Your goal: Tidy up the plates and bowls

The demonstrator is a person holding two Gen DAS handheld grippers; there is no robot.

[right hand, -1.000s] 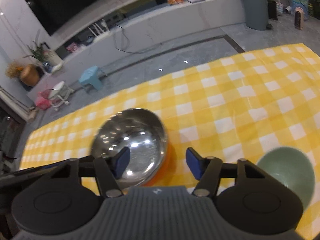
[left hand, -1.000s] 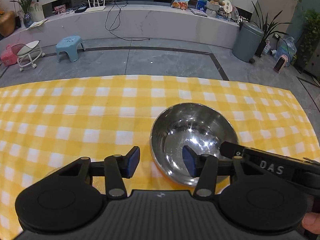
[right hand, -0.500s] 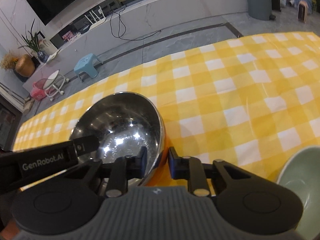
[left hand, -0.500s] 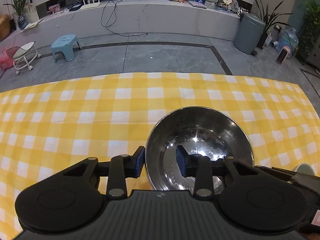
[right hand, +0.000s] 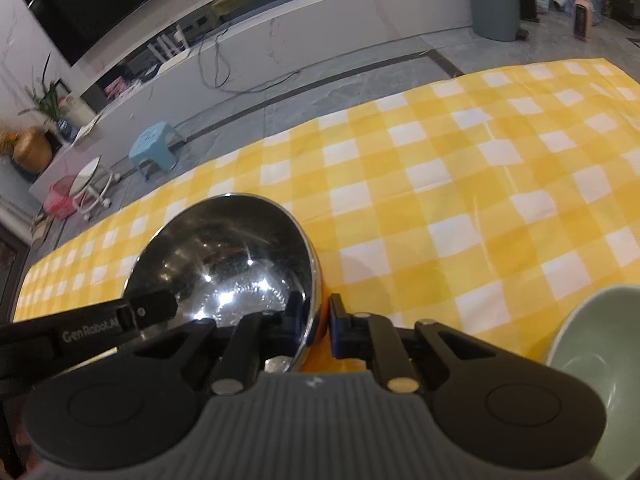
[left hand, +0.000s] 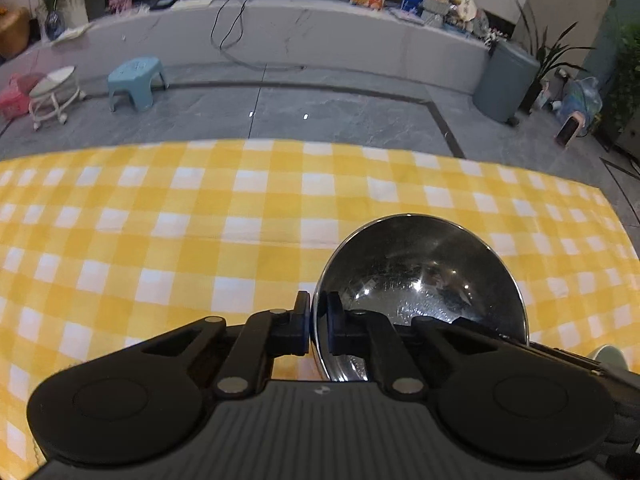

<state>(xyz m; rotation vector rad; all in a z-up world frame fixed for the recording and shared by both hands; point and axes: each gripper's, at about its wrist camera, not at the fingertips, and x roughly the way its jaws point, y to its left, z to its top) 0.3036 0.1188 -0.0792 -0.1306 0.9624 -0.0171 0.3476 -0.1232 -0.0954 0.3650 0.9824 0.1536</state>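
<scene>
A shiny steel bowl point(left hand: 424, 280) sits low over the yellow checked tablecloth point(left hand: 200, 220). My left gripper point(left hand: 318, 320) is shut on the bowl's left rim. My right gripper point(right hand: 316, 322) is shut on the right rim of the same steel bowl point(right hand: 228, 264). The left gripper's arm point(right hand: 92, 322) crosses the right wrist view at lower left. A pale green bowl point(right hand: 592, 364) stands on the cloth at the right, beside my right gripper; its rim shows in the left wrist view point(left hand: 610, 354). An orange thing shows under the steel bowl's edge point(right hand: 320, 356).
The table's far edge point(left hand: 320, 144) drops to a grey floor with a blue stool point(left hand: 136, 80), a white wheeled stool point(left hand: 52, 92) and a grey bin point(left hand: 506, 80). The checked cloth point(right hand: 460, 184) spreads wide beyond the bowls.
Both grippers went from open to shut on the steel bowl's opposite rims. The bowl now tilts and looks larger in both views.
</scene>
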